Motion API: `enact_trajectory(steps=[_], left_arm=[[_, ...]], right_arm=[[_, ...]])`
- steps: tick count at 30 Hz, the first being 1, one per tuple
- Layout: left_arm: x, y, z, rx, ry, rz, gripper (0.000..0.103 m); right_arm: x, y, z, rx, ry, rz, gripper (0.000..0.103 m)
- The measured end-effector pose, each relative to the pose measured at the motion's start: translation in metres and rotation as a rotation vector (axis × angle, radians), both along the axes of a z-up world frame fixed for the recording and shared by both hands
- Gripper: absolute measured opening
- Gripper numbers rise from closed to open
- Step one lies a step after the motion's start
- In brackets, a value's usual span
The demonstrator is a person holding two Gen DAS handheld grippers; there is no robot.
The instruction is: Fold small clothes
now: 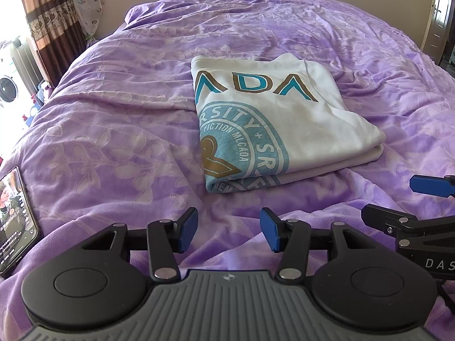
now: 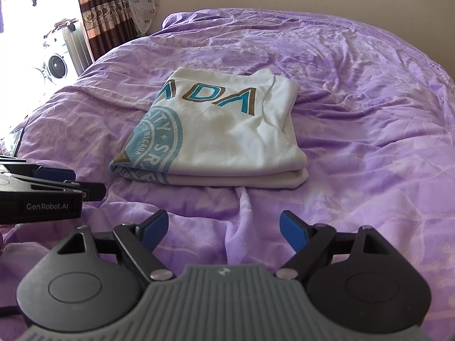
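White shirt point(image 1: 273, 119) sits folded into a neat rectangle on the bed, on the purple bedspread point(image 1: 119, 130). Several layers are stacked, with the edges visible along the near side. The print faces up: teal and brown letters "ADA" across the top, and a round teal seal wrapping over the left fold. The same shirt point(image 2: 216, 130) in the right view lies square and flat, nothing touching it.

Left tongs point(image 1: 229, 228): jaws apart, blue pads facing each other, nothing between them. They hover low over the bedspread, just short of the shirt's near edge.

Right tongs point(image 2: 223, 231): jaws apart too, wider gap, empty. Also over bare bedspread point(image 2: 369, 147), near the shirt's front edge but not touching.

The two tongs are side by side; each shows at the edge of the other's view.

Phone point(image 1: 15, 216) lies on the bedspread at far left, screen lit, well apart from the shirt. Brown patterned curtain point(image 2: 99, 11) hangs by the bright window behind the bed, and a washing machine point(image 2: 57, 62) stands past it. A door point(image 1: 439, 14) is at far right.
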State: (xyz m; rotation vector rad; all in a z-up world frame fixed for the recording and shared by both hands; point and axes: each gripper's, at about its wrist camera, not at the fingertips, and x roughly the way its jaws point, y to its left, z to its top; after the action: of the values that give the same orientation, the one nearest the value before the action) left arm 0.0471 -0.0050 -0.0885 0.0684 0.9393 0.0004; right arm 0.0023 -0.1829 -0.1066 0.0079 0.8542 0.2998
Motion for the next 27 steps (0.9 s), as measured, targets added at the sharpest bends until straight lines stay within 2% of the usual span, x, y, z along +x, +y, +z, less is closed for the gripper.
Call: enact_trajectory(steps=[27], left_arm=[[-0.0005,-0.0008,0.0046,0.01,-0.011,-0.016,0.061]], right_arm=[[-0.0004,0.0003,-0.0005,0.0,0.002,0.0,0.081]])
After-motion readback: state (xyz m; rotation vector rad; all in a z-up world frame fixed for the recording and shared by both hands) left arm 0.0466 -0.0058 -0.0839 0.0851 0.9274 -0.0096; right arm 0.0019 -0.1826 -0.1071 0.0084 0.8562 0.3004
